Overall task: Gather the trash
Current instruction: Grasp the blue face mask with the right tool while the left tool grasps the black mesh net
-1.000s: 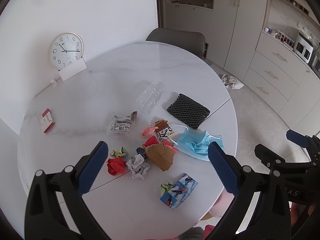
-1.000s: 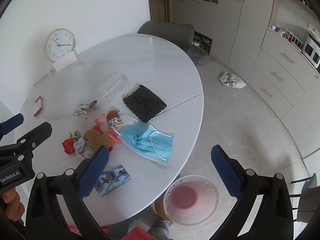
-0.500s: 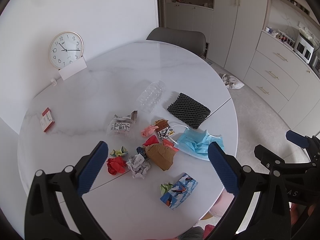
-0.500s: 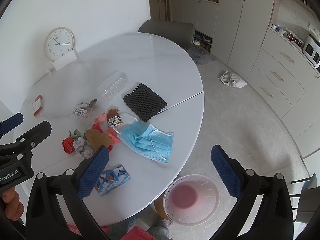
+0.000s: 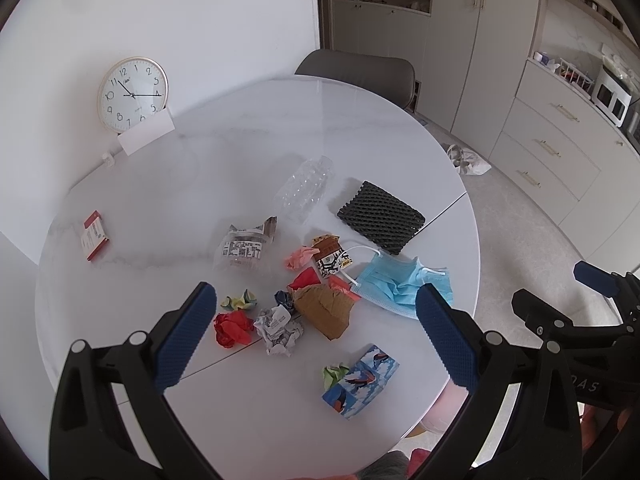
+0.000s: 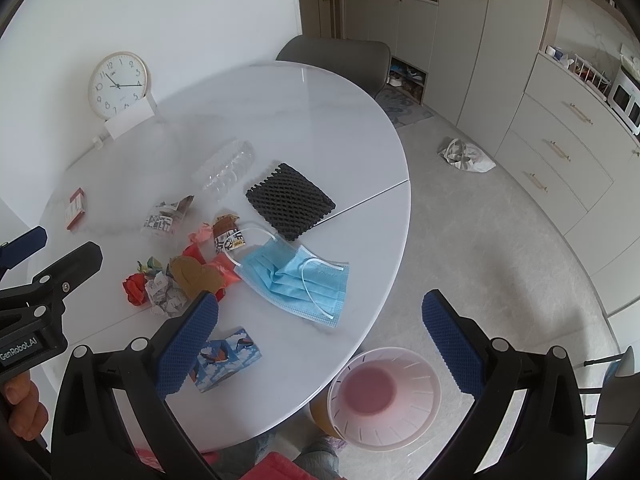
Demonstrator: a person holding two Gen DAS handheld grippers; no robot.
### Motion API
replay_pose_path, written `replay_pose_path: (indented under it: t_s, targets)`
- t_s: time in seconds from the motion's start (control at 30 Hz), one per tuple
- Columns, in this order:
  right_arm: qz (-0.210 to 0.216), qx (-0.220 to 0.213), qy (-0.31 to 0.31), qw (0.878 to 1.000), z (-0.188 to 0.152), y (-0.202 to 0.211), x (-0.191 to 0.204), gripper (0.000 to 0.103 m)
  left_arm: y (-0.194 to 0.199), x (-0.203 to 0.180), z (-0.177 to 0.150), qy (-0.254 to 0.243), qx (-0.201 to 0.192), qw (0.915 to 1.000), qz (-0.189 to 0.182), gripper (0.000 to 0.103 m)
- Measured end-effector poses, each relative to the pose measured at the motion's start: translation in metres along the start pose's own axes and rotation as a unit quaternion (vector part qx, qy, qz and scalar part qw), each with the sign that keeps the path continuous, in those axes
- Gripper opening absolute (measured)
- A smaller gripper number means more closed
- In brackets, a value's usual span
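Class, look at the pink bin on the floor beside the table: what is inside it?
The pink bin looks empty: only its bare ribbed wall and darker pink bottom show. An orange object beneath its left rim is mostly covered, so it cannot be identified.

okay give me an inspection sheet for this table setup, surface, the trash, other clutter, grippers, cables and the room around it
Surface: round white marble table, seam across the near part.
Job's things: blue face mask, black foam net, clear plastic bottle, crumpled paper scraps, printed carton; pink bin on the floor by the table edge.
Clutter: wall clock, white card, small red box.
Grippers: left gripper and right gripper both open, empty, above the table.
Cables: nothing seen.
Surroundings: grey chair, cabinets, bag on floor.
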State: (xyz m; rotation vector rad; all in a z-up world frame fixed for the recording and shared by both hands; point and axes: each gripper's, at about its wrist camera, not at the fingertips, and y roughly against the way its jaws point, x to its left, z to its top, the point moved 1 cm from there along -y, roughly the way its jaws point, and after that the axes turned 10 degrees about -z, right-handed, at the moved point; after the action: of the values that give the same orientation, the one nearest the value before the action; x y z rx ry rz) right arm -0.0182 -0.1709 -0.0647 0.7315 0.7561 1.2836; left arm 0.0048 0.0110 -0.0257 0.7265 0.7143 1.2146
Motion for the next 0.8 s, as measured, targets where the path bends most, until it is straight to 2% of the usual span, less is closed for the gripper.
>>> replay_pose_path:
  t_s: [0.17, 0.4, 0.5, 0.6, 0.67, 0.8]
  targets:
    - [0.012, 0.011, 0.009, 1.000, -0.001, -0.017, 0.000, 0.101, -0.010, 0.004, -0.001, -0.001, 0.013, 0.9999, -0.004, 0.095]
    - [0.002, 0.066, 0.034, 0.997, -0.018, -0.095, 0.006, 0.101, -0.034, 0.018, -0.013, 0.010, 0.051, 0.9986, -0.006, 0.095]
    - [0.009, 0.082, 0.012, 0.997, -0.020, -0.125, 0.011, 0.101, -0.042, 0.024, -0.018, 0.015, 0.056, 0.9983, -0.009, 0.095]
    - [0.023, 0.094, -0.046, 0.994, -0.015, -0.157, 0.018, 0.097, -0.049, 0.030, -0.017, 0.010, 0.054, 0.9984, -0.015, 0.095]
    - [0.015, 0.099, -0.062, 0.993, -0.010, -0.171, 0.024, 0.097, -0.054, 0.034, -0.014, 0.001, 0.052, 0.9984, -0.019, 0.095]
    - [-0.015, 0.126, -0.085, 0.988, -0.004, -0.202, 0.038, 0.087, -0.069, 0.038, -0.001, -0.017, 0.054, 0.9981, -0.025, 0.095]
